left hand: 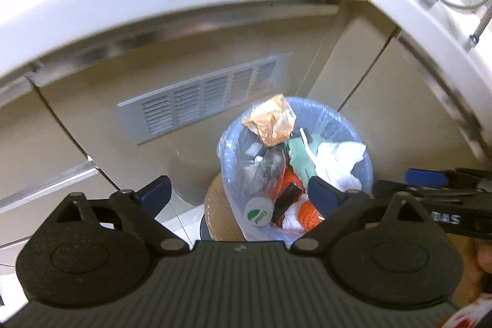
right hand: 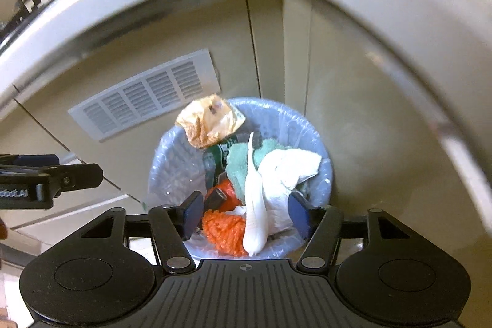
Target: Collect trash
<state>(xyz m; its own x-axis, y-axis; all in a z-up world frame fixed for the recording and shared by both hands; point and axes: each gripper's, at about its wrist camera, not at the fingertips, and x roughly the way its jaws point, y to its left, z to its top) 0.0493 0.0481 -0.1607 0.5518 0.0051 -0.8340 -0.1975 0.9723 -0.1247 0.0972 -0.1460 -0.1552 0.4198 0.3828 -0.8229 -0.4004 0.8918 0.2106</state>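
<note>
Both claws, left gripper (left hand: 238, 192) and right gripper (right hand: 246, 212), hang released, empty, over one lined bin (right hand: 319, 137). Only the left view shows a white-capped bottle (left hand: 259, 210); only the right shows a white plastic spoon (right hand: 253, 205).

Bin liner (right hand: 172, 162) thin glossy clear plastic; crumpled white paper towel (right hand: 289, 171), fuzzy green cloth (right hand: 240, 165), matt metal vent grille (left hand: 203, 97).

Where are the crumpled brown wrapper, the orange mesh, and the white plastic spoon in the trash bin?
crumpled brown wrapper (right hand: 209, 123): right wrist view, middle of the creased paper at the bin's far rim.
orange mesh (right hand: 224, 231): right wrist view, centre of the netting.
white plastic spoon (right hand: 254, 223): right wrist view, on its broad lower part.
</note>
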